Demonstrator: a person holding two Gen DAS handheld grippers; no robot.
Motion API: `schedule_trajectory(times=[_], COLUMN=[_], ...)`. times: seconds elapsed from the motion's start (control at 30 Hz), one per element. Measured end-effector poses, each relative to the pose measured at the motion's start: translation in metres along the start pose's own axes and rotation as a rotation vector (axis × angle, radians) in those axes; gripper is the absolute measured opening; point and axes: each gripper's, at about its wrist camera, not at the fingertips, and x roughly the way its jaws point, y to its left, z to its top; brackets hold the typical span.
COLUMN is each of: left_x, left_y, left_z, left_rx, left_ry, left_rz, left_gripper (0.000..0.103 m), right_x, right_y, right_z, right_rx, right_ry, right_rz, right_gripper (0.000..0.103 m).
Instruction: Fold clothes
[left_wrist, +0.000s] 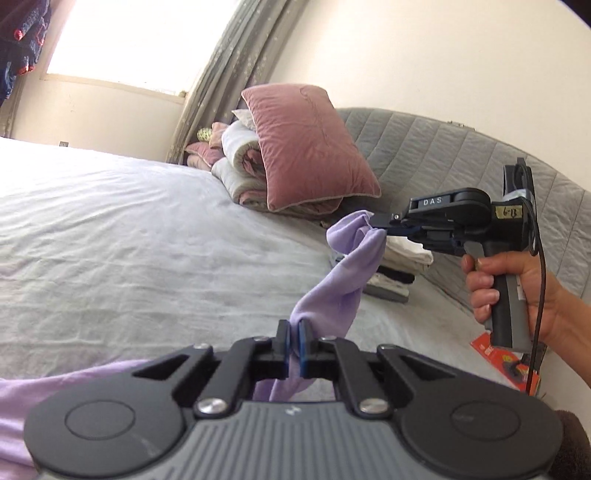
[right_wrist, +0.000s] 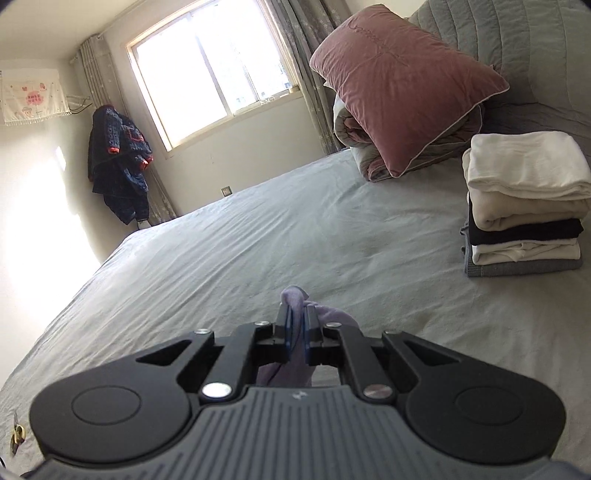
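Lilac garment (left_wrist: 343, 280), plain and unpatterned, against a pale grey bed sheet (left_wrist: 129, 229). Left tool (left_wrist: 293, 341) and right tool (right_wrist: 297, 334): black linkages, blue pads, ribbed grey housing. Pillow (right_wrist: 402, 85): dusty pink with a pale piped edge. Headboard (left_wrist: 443, 155): grey, quilted in parallel lines. Folded stack (right_wrist: 524, 206), top to bottom: white, cream, black, white, grey. Curtain (left_wrist: 229, 74): grey with a faint speckled print. Hanging jacket (right_wrist: 118, 162): dark blue with red trim.
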Motion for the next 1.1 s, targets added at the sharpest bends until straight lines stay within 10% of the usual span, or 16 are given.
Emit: schedule_trajectory(times=[0.3, 0.6, 1.1], left_x=[-0.021, -0.013, 0.027], left_y=[0.001, -0.030, -0.050], left_z=[-0.001, -0.031, -0.097], left_rx=[-0.004, 0.148, 0.294], left_ry=[-0.010, 0.152, 0.540], left_rz=[-0.093, -0.259, -0.237], left_gripper=[0.002, 0.001, 0.002], right_x=[-0.045, -0.098, -0.135], right_y=[0.025, -0.016, -0.104], right_z=[0.012, -0.036, -0.158], right_rx=[-0.030, -0.007, 0.120], right_ry=[-0.092, -0.075, 0.155], right_rz=[0.026, -0.057, -0.264], right_gripper=[0.006, 0.007, 0.008])
